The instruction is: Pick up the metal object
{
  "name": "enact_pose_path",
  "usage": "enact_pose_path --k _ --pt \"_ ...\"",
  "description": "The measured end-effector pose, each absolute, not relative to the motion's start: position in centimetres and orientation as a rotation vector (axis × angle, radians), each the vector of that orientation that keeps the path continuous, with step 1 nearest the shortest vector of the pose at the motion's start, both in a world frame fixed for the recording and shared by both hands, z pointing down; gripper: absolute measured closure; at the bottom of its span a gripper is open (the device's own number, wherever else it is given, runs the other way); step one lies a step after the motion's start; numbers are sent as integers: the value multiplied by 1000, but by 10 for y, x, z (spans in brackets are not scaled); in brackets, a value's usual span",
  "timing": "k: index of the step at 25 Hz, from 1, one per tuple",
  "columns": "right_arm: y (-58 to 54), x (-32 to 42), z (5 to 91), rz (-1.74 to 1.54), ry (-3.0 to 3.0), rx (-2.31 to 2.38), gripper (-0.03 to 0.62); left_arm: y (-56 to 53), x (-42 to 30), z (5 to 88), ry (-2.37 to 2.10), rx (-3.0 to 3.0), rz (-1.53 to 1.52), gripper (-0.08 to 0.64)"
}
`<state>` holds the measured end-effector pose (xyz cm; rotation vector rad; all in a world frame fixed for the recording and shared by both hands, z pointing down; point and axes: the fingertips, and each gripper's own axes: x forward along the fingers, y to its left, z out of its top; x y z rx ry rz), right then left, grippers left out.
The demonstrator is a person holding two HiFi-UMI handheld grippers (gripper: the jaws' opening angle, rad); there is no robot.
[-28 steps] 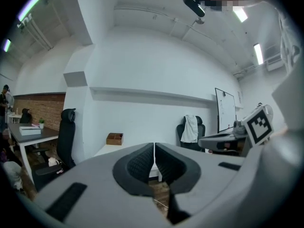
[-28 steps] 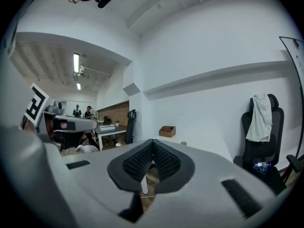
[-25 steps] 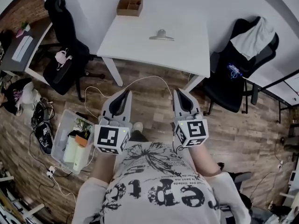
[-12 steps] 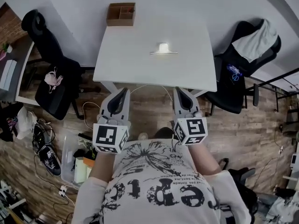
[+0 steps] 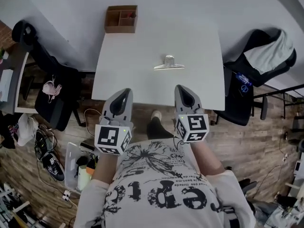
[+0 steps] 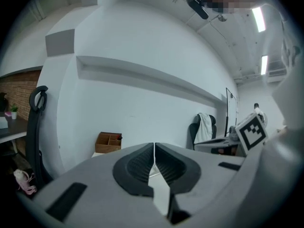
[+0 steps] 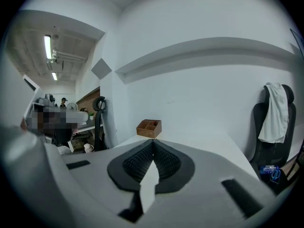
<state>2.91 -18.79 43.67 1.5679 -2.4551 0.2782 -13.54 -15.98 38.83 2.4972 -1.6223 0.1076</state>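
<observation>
Two grippers are in your hands, low before the near edge of the white tabletop [image 5: 137,51]: the left gripper [image 5: 124,94] and the right gripper [image 5: 183,90]. The fingers of both are clenched together, with nothing between them. One metal object [image 5: 168,63], a clip, lies near the middle of the tabletop, well apart from both grippers. One wooden box [image 5: 121,18] stands at the far left corner. Two chairs stand beside: the left chair [image 5: 26,30] and the right chair [image 5: 247,87], with one white cloth [image 5: 273,51] on it.
</observation>
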Motion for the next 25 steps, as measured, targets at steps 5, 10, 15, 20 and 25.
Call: enact_pose_path --k 5,10,15,20,25 --pt "-265 39 447 303 -2438 1554 600 -231 -122 383 -1635 2492 89 549" --pt "-325 50 463 338 -2430 1519 600 -290 -110 396 -1636 2481 116 549" --pt "-358 54 485 394 -2387 1479 600 -328 -109 407 -1631 2462 115 549" --pt "-387 40 517 490 -2310 1397 583 -367 -120 412 -1608 2464 115 549" --pt "-399 30 556 566 -2199 1341 465 -391 -125 423 -1524 2472 154 549"
